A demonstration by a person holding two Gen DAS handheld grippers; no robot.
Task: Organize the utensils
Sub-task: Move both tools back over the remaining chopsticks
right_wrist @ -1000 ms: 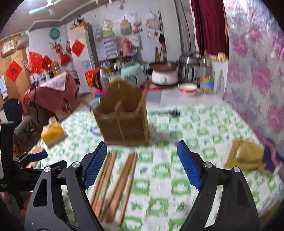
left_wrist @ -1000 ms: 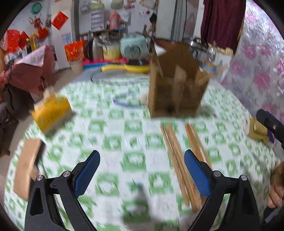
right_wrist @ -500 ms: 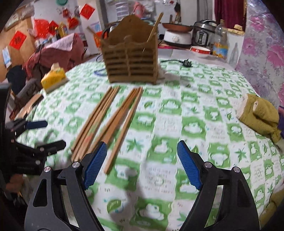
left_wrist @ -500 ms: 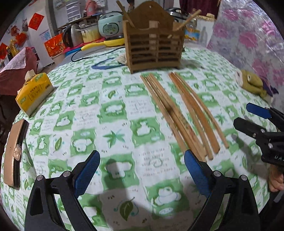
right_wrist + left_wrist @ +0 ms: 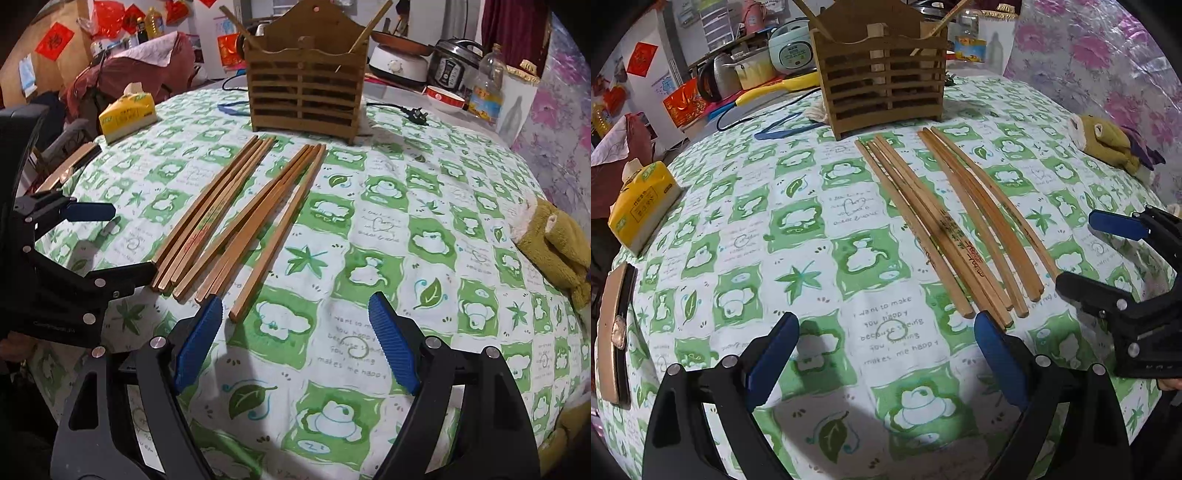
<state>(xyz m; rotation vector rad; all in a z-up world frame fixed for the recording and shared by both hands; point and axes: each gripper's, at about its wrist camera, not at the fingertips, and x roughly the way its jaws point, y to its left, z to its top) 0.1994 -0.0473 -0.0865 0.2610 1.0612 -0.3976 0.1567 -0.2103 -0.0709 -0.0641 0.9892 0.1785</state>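
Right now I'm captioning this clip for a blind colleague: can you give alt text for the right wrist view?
Wooden chopsticks lie in two loose bundles on a green-and-white tablecloth, in front of a slatted wooden utensil holder. The right tongs are open and empty near the chopsticks' closer ends, with the left tongs, also open, at the left edge.

Left gripper: jaws spread, empty, over near table edge.
Chopsticks: flat on table, two bundles, right of centre.
Holder: upright, far edge.
Tissue pack: left edge.
Right gripper: jaws apart, right edge.
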